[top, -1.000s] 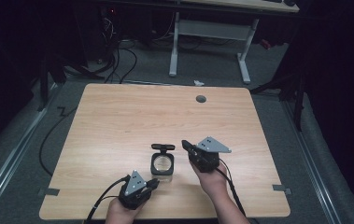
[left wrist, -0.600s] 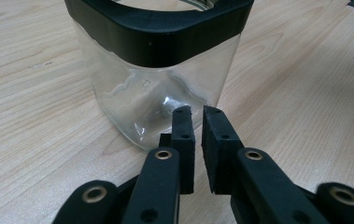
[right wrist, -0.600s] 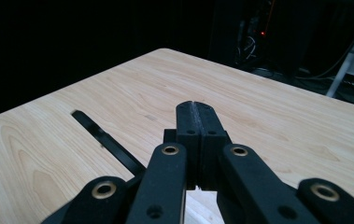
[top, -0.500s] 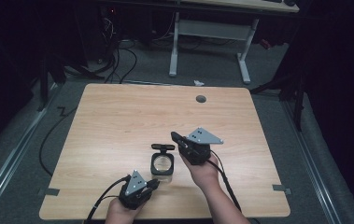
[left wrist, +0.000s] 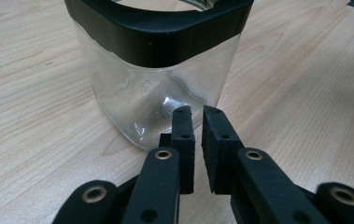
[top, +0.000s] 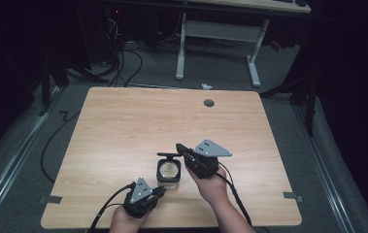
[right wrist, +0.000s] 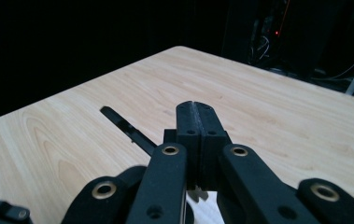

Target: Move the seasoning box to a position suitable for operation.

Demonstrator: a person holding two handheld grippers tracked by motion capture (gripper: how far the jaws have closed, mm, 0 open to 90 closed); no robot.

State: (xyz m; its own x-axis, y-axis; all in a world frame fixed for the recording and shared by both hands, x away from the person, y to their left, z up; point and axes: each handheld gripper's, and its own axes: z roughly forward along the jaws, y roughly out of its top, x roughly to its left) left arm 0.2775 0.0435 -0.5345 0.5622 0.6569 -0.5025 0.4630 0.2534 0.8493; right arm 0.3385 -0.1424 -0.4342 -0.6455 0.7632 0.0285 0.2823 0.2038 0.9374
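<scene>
Jar [top: 170, 171]: clear, black-rimmed, on counter [top: 123, 126]; ungrasped. Left hand-held gripper [left wrist: 198, 130] slightly parted; right hand-held gripper [right wrist: 197, 122] closed, empty.

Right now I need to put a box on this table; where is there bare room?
The far half of the table is bare, from the round hole back to the jar, as are both side strips. The near middle is crowded: jar, left gripper, right gripper.

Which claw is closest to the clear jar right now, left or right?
The left claw: its tips sit right at the jar's base, jaws slightly parted. The right claw is raised near the jar's rim, jaws pressed together.
</scene>
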